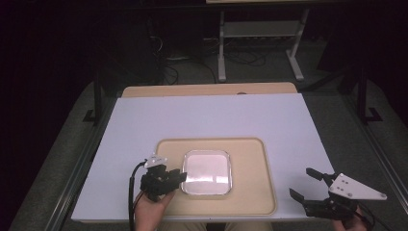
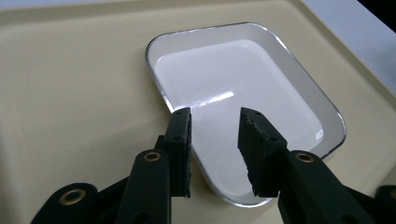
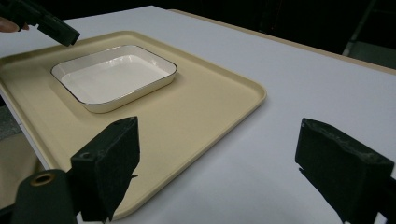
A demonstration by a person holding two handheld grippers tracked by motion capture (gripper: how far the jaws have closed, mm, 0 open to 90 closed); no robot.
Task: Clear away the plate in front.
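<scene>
Dish (image 1: 207,172), white w/ a thin dark rim, is my landmark. From the high view I see it sitting on the beige tray (image 1: 250,192), left of the tray's middle, and the tray lies on the white table (image 1: 211,115) near my edge. My left tool (image 1: 174,180) is at the dish's left side, tips just beside its near-left corner; I can't tell from up here whether they touch the rim. My right tool (image 1: 302,185) is well apart from the dish, off the tray's right edge, jaws spread wide over bare table w/ nothing between them.

Left tool view: dish (image 2: 243,74) lies right ahead, its near rim passing under the gap of the left tool (image 2: 214,122). Jaws stand apart, part-way open; the pads (image 2: 180,140) aren't pressing on anything I can make out, and the glossy dish floor shows between them. One pad is over the tray (image 2: 70,93) just outside the rim, the other over the dish's inside. Whether either touches the rim, can't tell.

Right tool view: dish (image 3: 112,74) is far off to the upper left on the tray (image 3: 201,107), w/ the left tool (image 3: 58,31) just beyond its far corner. Right tool (image 3: 217,149) is wide open, one pad over the tray's near edge, the other over the table (image 3: 289,79), both well clear of the dish.
</scene>
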